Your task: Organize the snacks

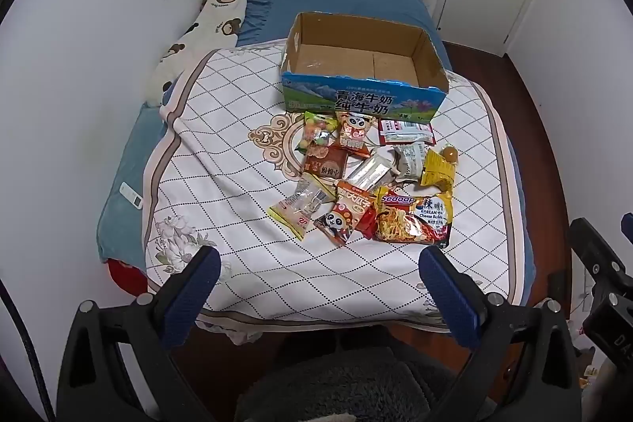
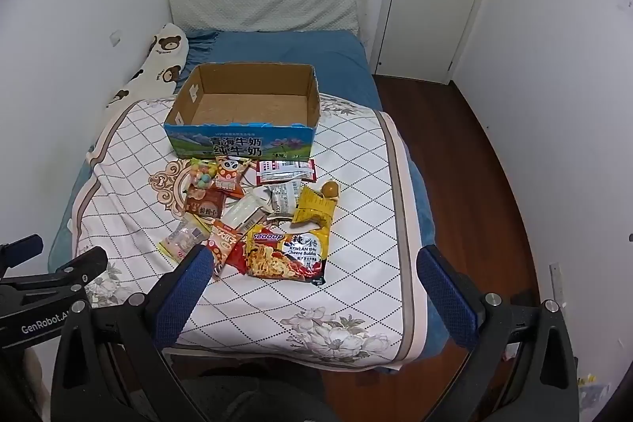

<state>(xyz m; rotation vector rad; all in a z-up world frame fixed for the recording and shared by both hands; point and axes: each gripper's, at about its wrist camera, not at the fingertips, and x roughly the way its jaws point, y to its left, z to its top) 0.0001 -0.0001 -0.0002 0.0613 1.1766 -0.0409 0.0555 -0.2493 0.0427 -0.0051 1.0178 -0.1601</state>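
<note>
Bed [image 1: 237,129] holds empty cardboard box [image 1: 356,58]; snack packets [image 1: 368,180] beside it.

Readable print: milk box, noodle pack, gripper body

From my right wrist view, the cardboard box [image 2: 241,113] at 12 o'clock of the snack pile reads 青海牛奶 纯牛奶 across its blue front wall. At 6 o'clock of the pile, I read "sedaap" and "KOREAN Cheese Buldak" on the noodle packet [image 2: 287,252]. At my far left the left gripper [image 2: 37,283] shows white lettering "GenRobot.A", cut off there. Print on the smaller packets is too fine for me to read.
</note>
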